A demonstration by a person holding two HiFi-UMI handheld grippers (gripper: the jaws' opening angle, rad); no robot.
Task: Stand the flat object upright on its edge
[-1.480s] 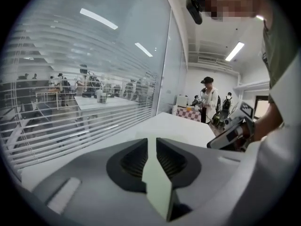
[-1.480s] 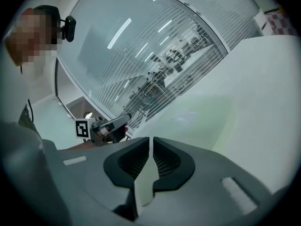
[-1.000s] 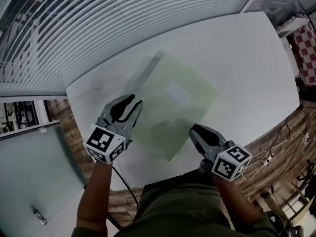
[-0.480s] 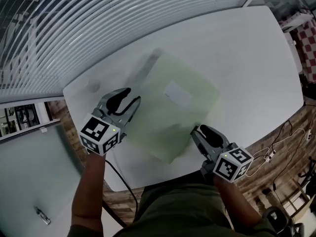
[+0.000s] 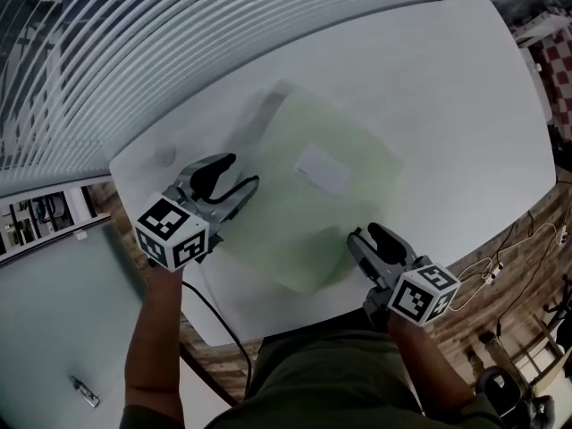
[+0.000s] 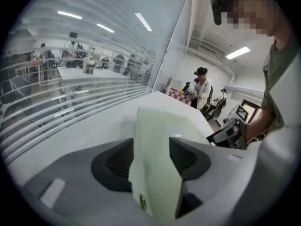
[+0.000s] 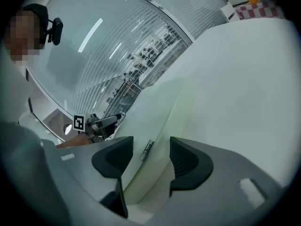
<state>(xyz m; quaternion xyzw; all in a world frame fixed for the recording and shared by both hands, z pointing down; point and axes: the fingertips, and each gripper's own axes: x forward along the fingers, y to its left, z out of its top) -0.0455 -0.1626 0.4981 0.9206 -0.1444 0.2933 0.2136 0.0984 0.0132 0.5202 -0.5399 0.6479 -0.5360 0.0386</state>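
- The left gripper (image 5: pixel 234 175) and right gripper (image 5: pixel 368 237) have just been opening; both sets of jaws stand wide.
- The pale green flat sheet (image 5: pixel 313 204) sits loose between them, low on the white table (image 5: pixel 447 105), towards its near left (released, and apparently not upright yet).

Two hand-held grippers, jaws parted

The left gripper (image 5: pixel 236 173) sits left of centre on a bare left forearm (image 5: pixel 154 338) that rises from the bottom edge. The right gripper (image 5: pixel 369 236) sits lower right of centre on the right forearm (image 5: pixel 422 360). Both jaw pairs have just been opening, and the flat object (image 5: pixel 304 213) passes between each pair with its edge unpressed.
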